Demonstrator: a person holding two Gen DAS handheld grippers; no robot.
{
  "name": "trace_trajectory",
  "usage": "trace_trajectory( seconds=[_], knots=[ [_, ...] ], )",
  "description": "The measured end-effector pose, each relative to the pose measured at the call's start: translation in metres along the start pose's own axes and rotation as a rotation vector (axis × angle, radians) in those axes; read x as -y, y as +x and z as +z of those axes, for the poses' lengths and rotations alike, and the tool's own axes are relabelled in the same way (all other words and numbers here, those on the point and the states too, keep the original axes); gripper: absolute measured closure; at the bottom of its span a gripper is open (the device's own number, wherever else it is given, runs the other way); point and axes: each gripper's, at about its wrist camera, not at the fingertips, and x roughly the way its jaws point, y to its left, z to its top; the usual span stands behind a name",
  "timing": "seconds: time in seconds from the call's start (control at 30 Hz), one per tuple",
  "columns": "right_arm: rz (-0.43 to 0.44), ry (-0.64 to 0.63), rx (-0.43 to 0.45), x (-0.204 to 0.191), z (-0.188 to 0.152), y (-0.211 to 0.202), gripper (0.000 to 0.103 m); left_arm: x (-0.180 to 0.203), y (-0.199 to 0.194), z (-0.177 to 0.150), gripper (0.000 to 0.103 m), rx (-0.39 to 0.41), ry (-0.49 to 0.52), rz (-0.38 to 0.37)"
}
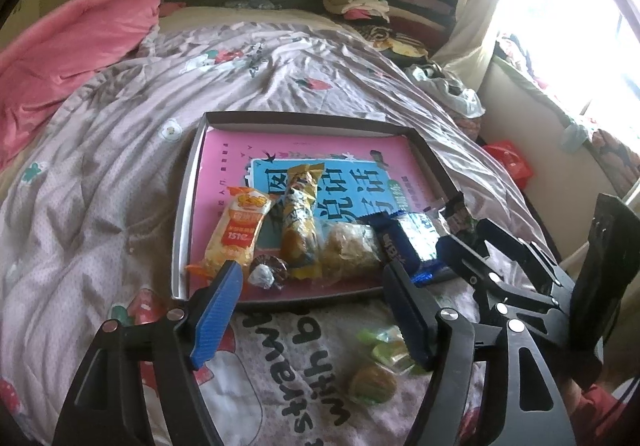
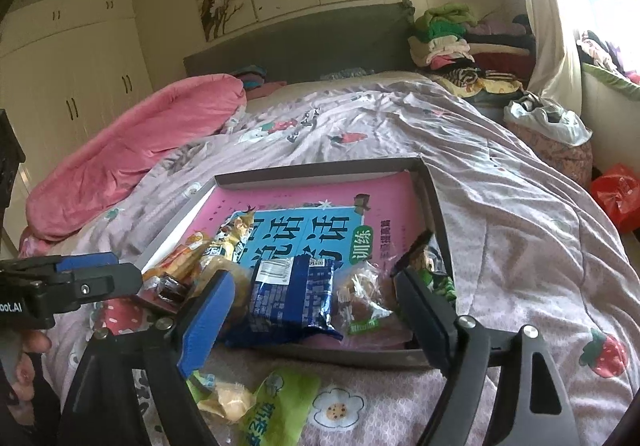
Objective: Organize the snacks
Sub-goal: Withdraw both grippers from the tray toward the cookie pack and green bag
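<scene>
Between the wide-open, empty jaws of the left gripper (image 1: 312, 310) lies the quilt, and the green-wrapped snacks (image 1: 386, 344) sit just by its right finger. The right gripper (image 2: 320, 320), also open and empty, hovers over them too, perhaps nearer; the tray (image 1: 188, 182) lies beyond.

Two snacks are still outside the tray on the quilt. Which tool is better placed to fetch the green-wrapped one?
Probably the right tool: open and empty, with the green-wrapped snack lying just below its fingers. The left tool is open too, but nearer the round snack.
</scene>
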Motion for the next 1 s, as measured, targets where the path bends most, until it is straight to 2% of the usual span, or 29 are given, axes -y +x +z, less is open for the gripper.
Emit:
trace_trajectory(
  seconds=[0.47,1.0],
  knots=[
    [0.022,0.024,0.014,0.001,0.0,-0.027,0.017,0.003,-0.012,-0.015,0.028,-0.017,0.013,-0.026],
    [0.037,0.05,-0.033,-0.002,-0.008,-0.033,0.017,0.017,-0.006,-0.041,0.028,-0.077,0.092,-0.058]
  ],
)
